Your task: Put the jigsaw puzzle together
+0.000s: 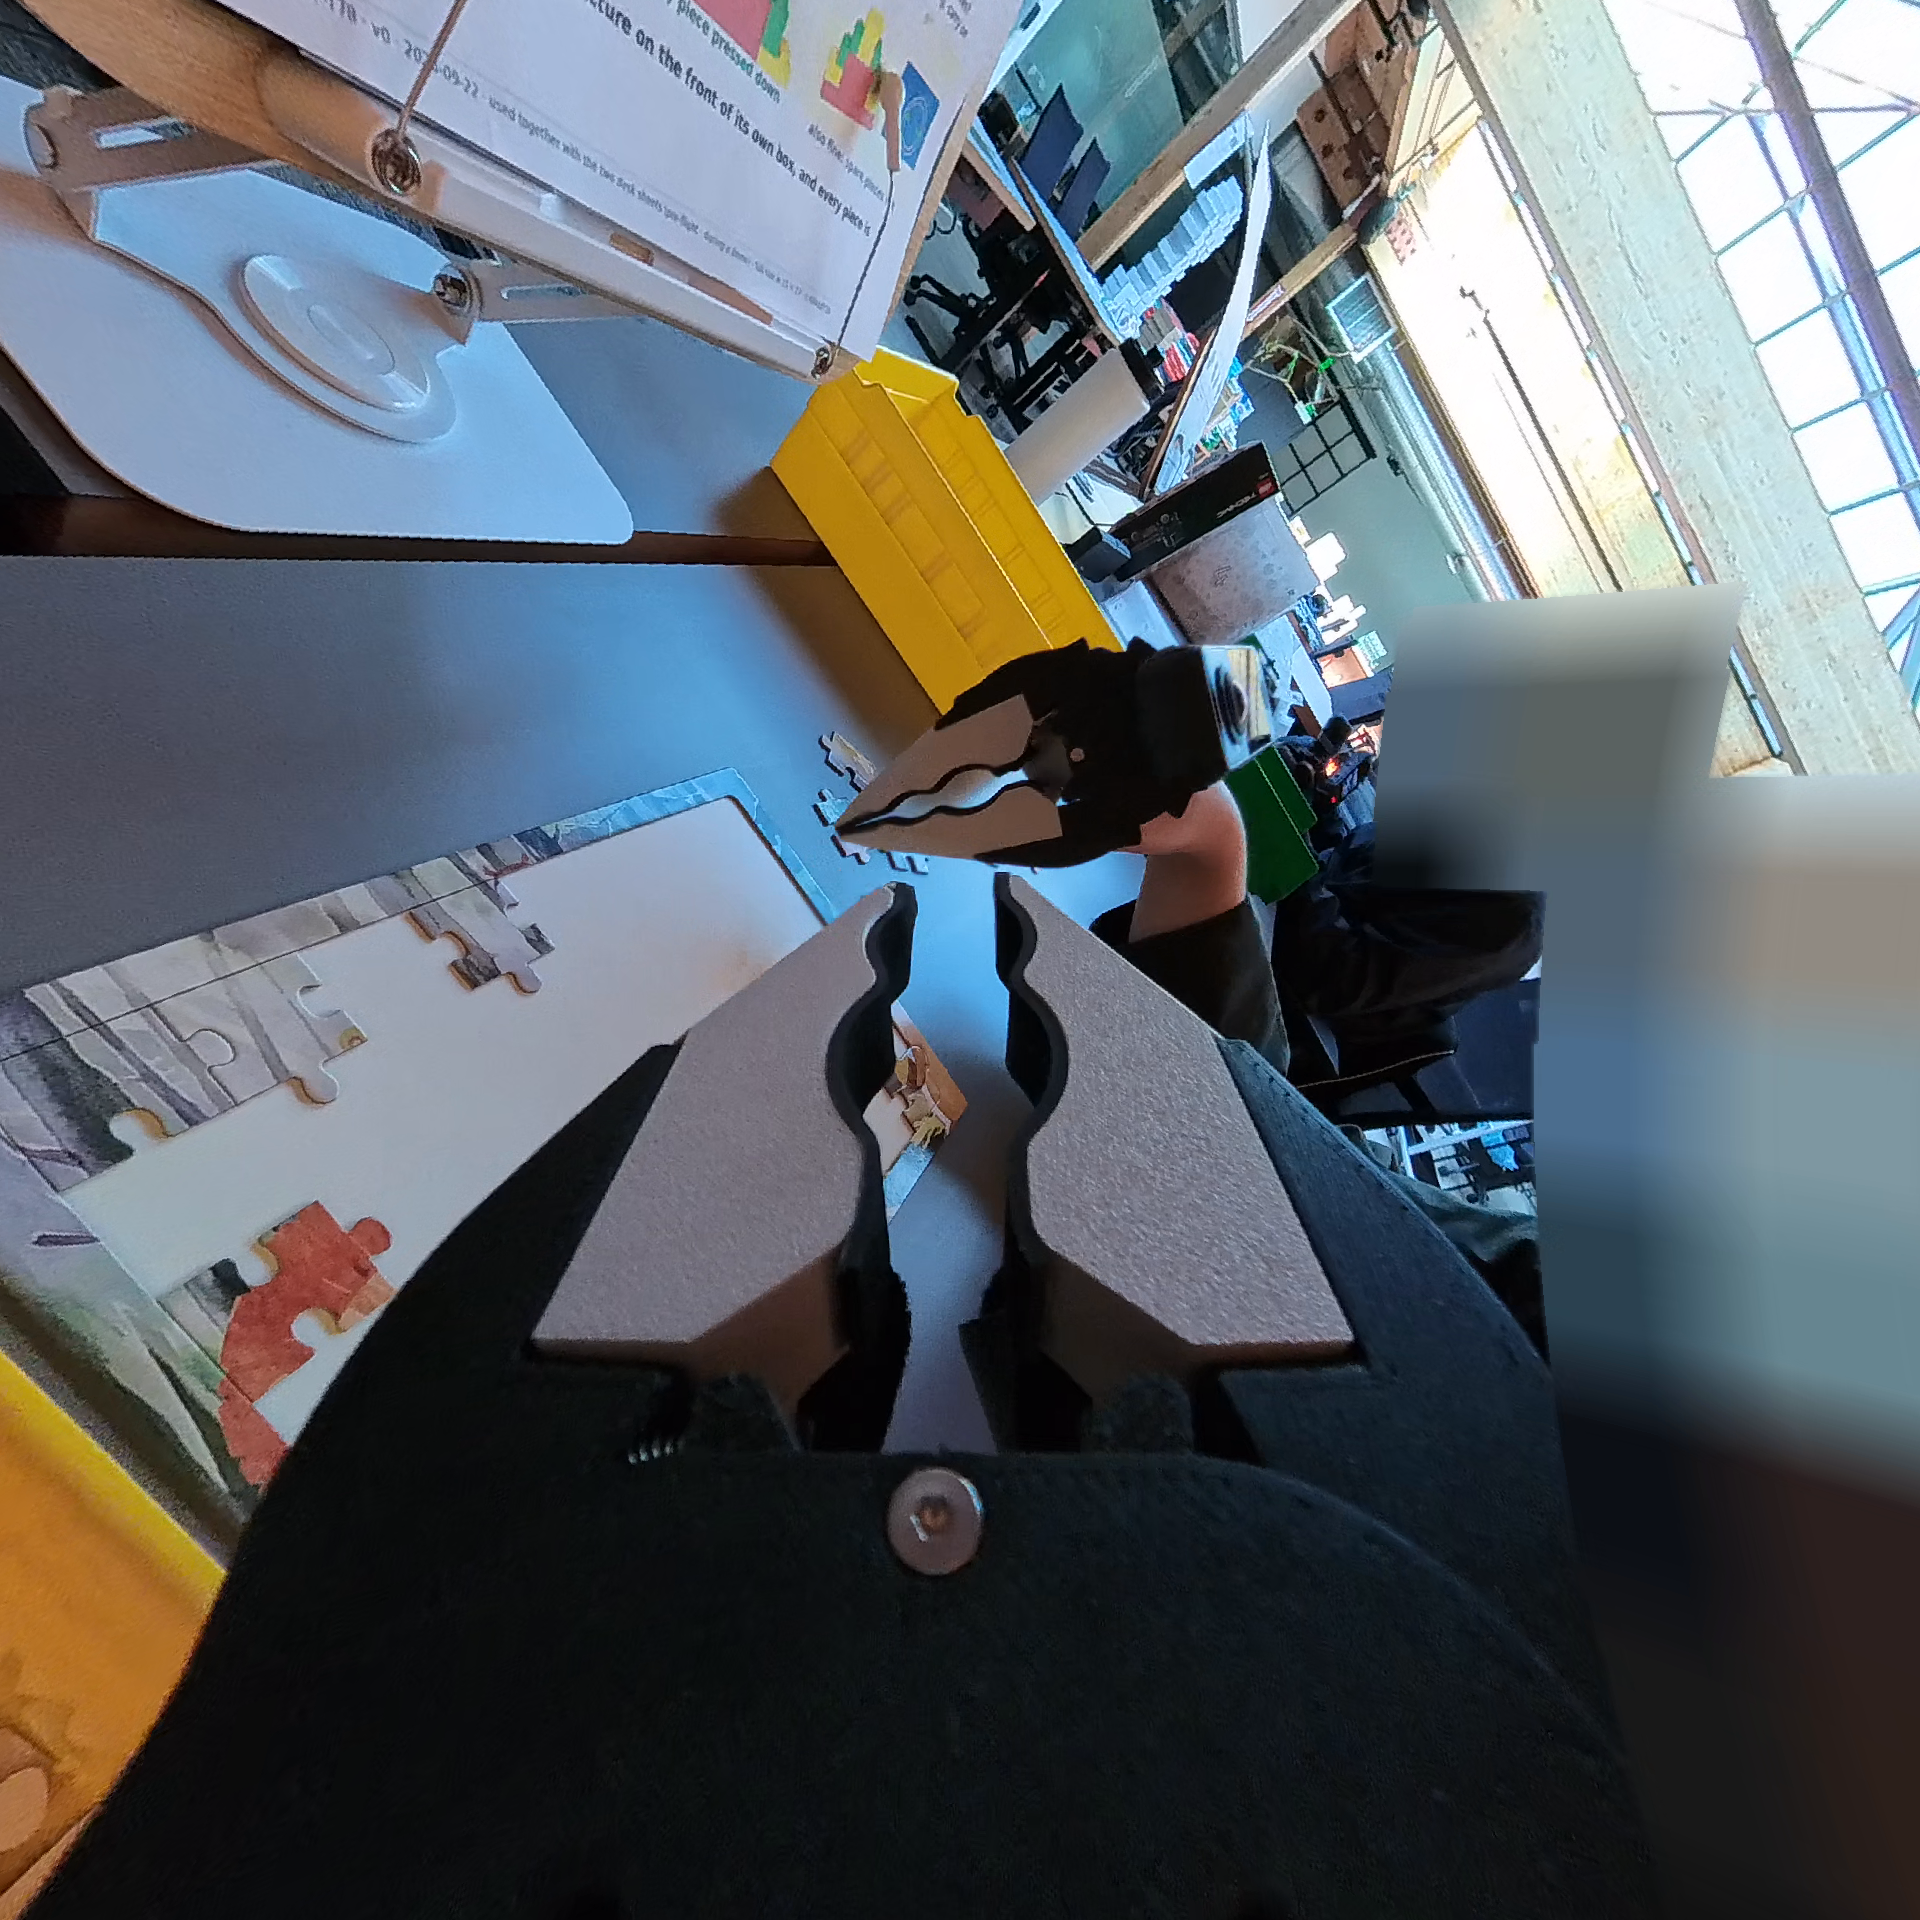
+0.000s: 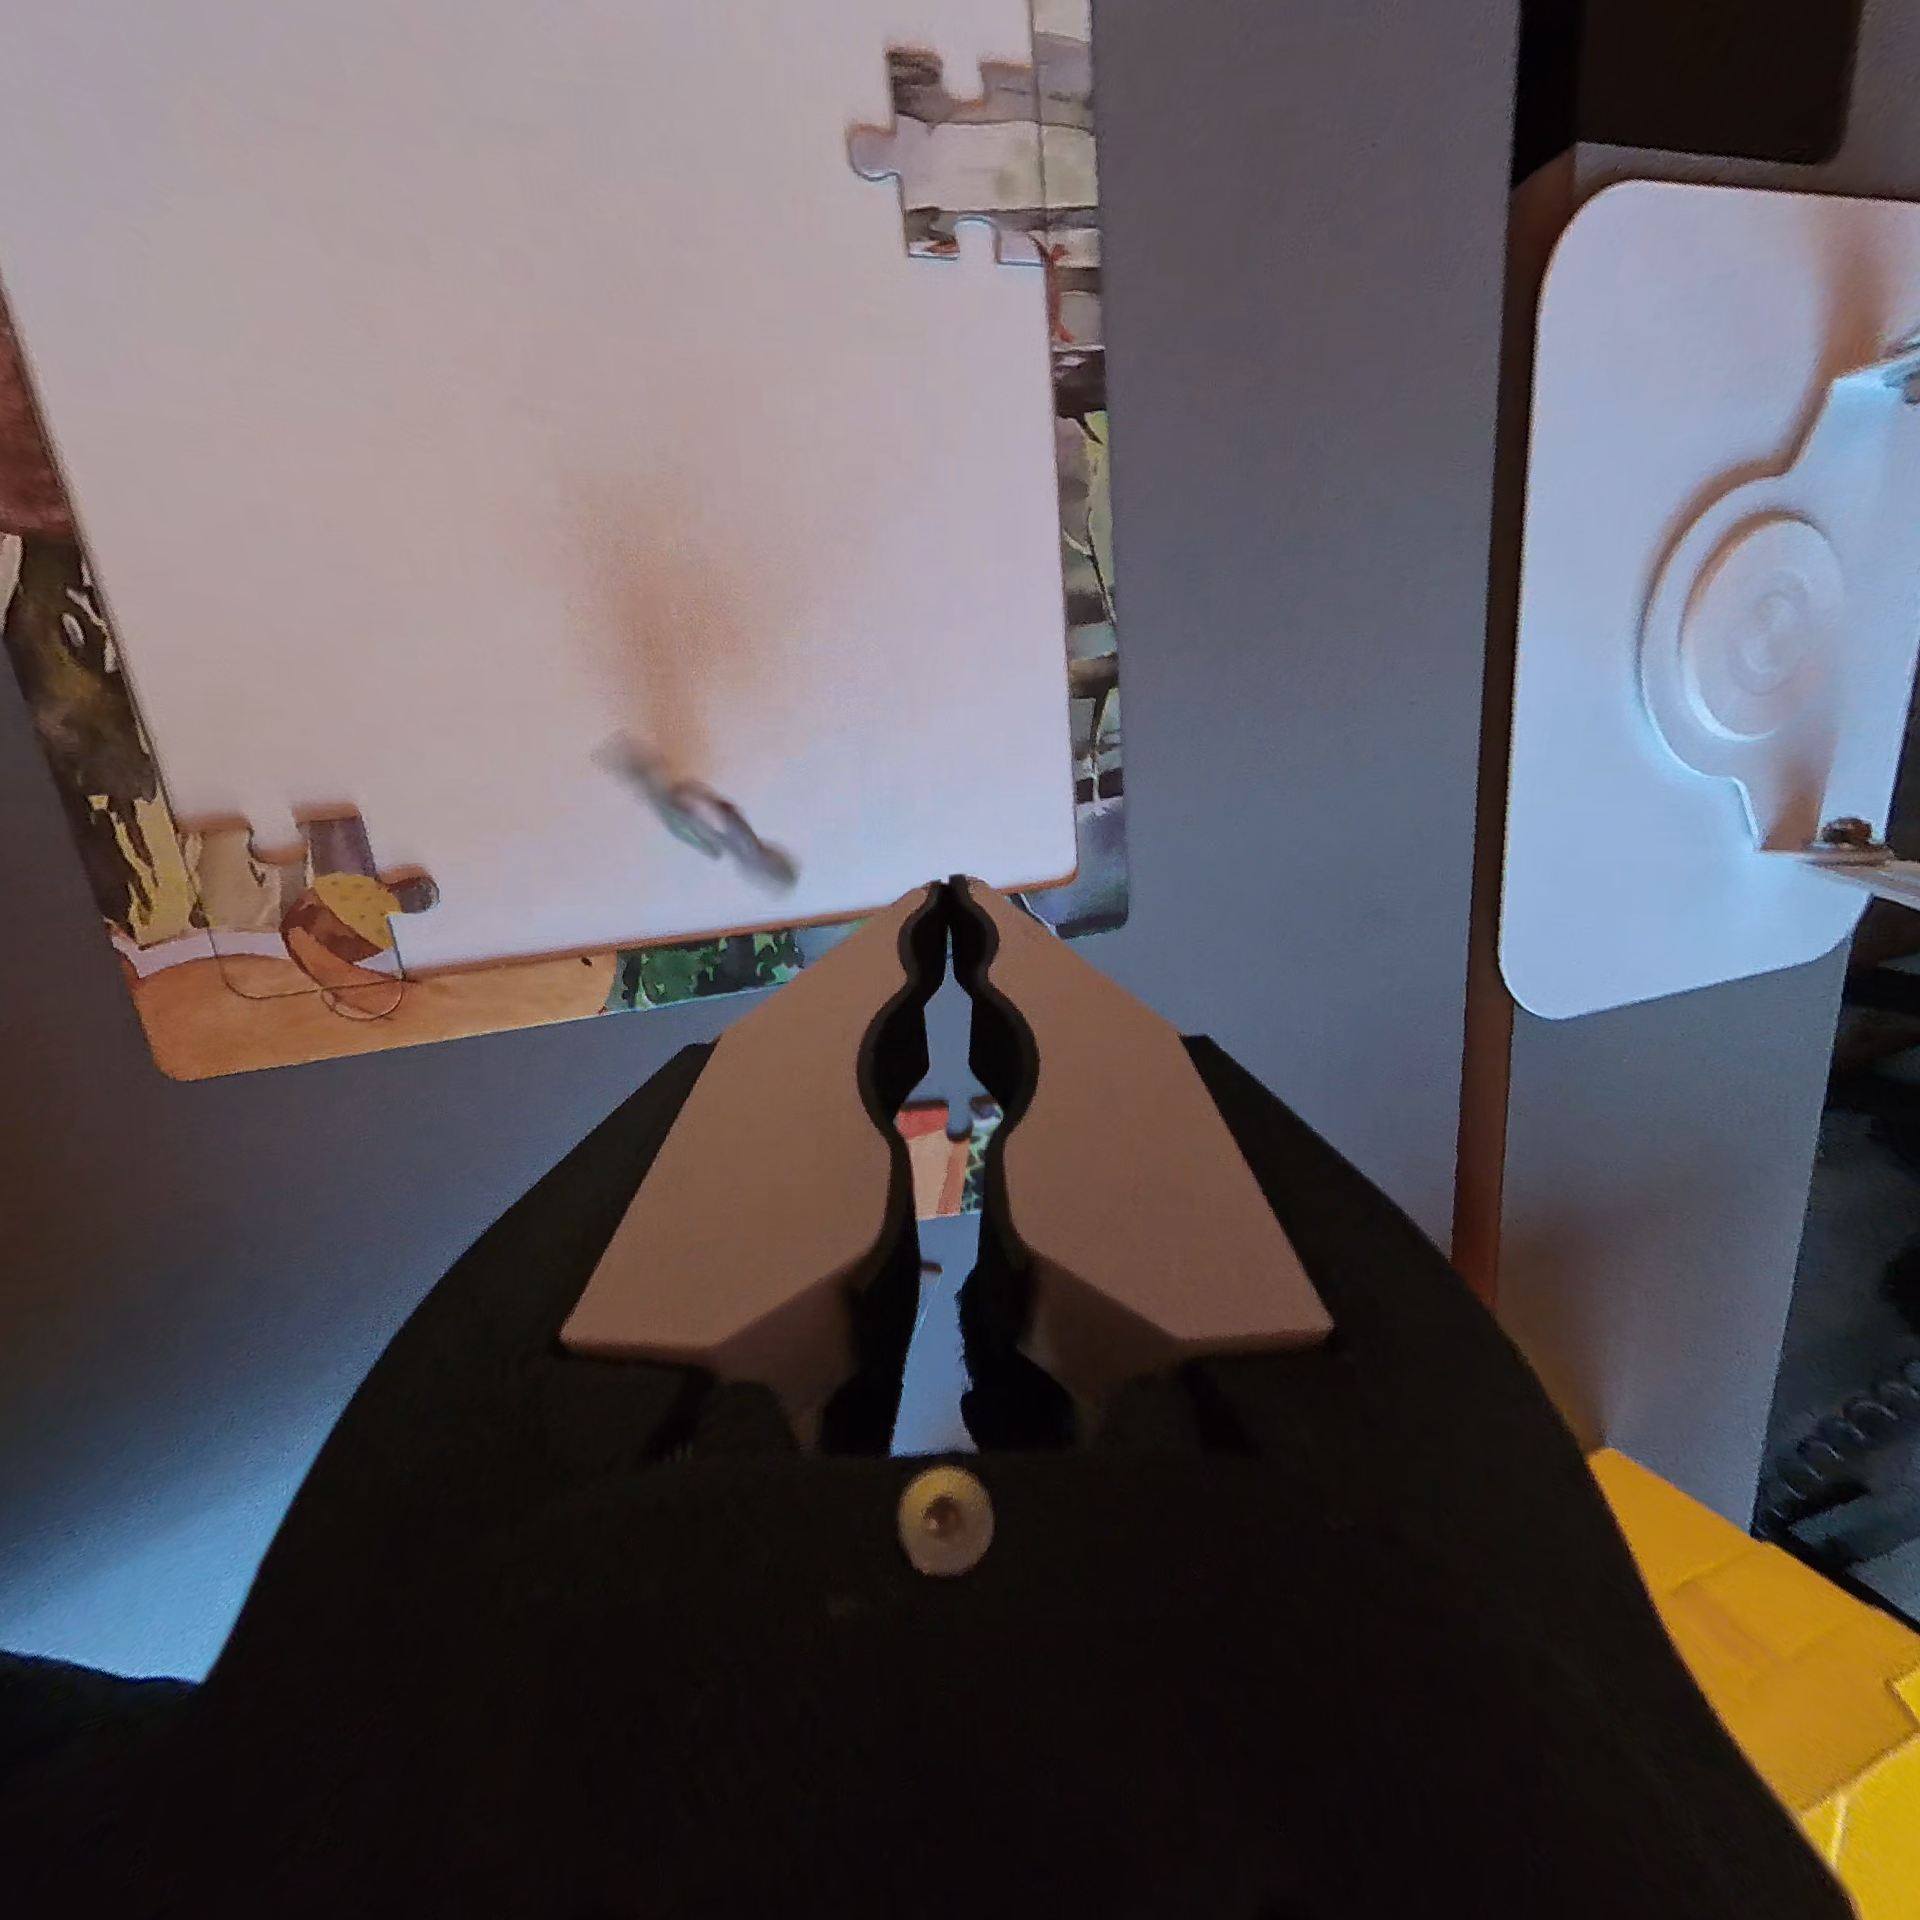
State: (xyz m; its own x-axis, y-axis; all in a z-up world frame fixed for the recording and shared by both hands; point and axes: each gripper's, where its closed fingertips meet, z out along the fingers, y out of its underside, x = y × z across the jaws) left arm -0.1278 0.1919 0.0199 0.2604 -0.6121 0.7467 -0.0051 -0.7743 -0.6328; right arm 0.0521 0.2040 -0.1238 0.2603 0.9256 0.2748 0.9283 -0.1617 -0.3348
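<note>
The puzzle tray point(image 1: 623, 914) point(image 2: 520, 416) lies on the grey table; its white floor is mostly bare. Grey pieces point(image 1: 260, 997) point(image 2: 966, 135) fill one corner. A red piece point(image 1: 301, 1288) and an acorn piece point(image 2: 343, 914) sit at other edges. My left gripper point(image 1: 951, 894) is open and empty above the tray's near corner. My right gripper point(image 1: 842, 826) point(image 2: 951, 888) is shut, its tip down among loose pieces point(image 1: 847, 756) just outside the tray. A coloured piece point(image 2: 940, 1153) shows under its fingers. A blurred small grey thing point(image 2: 696, 810) is over the tray floor.
A yellow bin point(image 1: 935, 520) stands beyond the loose pieces, and another yellow bin point(image 1: 73, 1558) point(image 2: 1766, 1662) is at the near edge. A white stand base point(image 1: 312, 364) point(image 2: 1683, 582) holds a paper sheet point(image 1: 675, 135). A person's hand point(image 1: 1195, 842) holds the right gripper. There is about 25 centimeters between the tips of the two grippers. The left gripper is farther from the coloured piece point(image 2: 940, 1153), some 30 centimeters, than the right, some 9 centimeters.
</note>
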